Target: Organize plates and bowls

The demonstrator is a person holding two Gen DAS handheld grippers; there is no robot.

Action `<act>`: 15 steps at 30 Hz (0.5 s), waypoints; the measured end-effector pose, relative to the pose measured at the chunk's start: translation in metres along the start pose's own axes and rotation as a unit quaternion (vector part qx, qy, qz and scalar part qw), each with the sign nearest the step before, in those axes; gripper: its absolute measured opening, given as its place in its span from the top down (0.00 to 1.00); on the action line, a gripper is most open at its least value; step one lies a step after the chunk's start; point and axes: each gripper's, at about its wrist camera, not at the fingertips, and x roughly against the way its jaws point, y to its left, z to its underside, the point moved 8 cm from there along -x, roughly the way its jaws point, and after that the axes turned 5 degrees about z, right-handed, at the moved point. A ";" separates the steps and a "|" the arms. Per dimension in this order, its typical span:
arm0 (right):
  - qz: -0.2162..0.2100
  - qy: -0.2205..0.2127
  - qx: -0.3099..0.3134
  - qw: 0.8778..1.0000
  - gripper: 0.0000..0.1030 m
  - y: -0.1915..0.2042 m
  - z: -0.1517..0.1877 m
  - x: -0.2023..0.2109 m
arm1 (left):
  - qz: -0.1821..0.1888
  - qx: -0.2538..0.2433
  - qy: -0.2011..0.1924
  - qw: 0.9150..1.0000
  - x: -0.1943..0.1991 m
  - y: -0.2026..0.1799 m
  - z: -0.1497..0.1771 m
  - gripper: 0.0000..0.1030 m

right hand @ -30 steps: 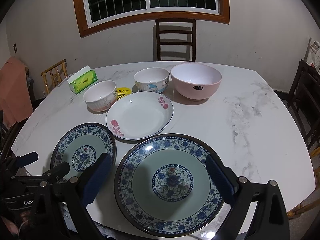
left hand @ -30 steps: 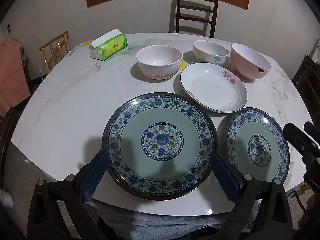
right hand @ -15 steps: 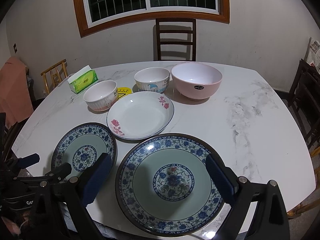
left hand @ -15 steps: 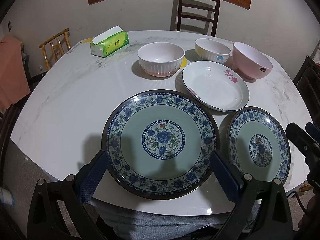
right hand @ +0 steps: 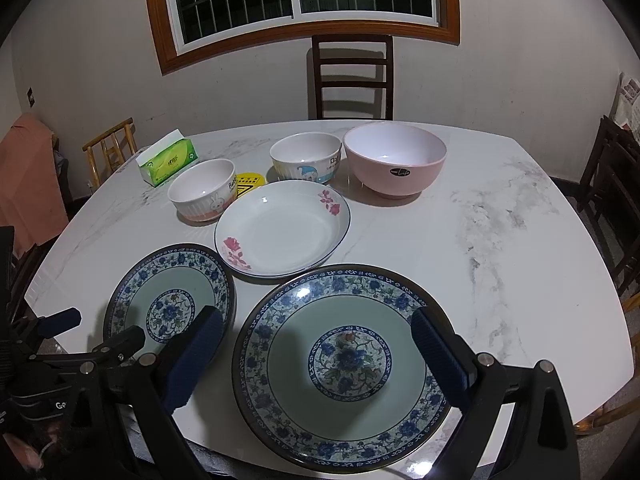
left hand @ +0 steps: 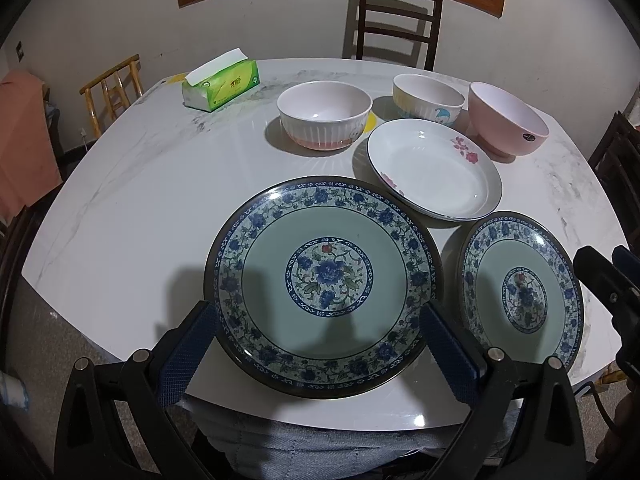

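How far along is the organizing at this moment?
Nothing is stacked yet: two blue floral plates, white plate and three bowls sit separately. Both grippers hover open, holding nothing. All sorting remains.

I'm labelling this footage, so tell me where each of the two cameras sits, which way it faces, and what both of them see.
Left wrist: rides the left gripper, low at the table's near edge, looking across it to the window wall; own open fingers straddle one blue-patterned plate; the right gripper shows at right.
Right wrist: rides the right gripper, facing likewise; open fingers straddle the other blue-patterned plate; the left gripper shows at left.
Shared: white floral plate, three bowls, tissue box.
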 end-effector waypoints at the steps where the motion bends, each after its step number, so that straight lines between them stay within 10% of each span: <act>1: 0.000 0.000 0.000 1.000 0.05 -0.001 0.000 0.000 | 0.000 0.000 0.000 1.000 0.000 0.000 -0.001 0.03; 15: -0.004 0.000 0.001 1.000 0.05 0.002 0.002 -0.001 | -0.001 0.003 0.002 1.000 -0.003 0.003 0.005 0.03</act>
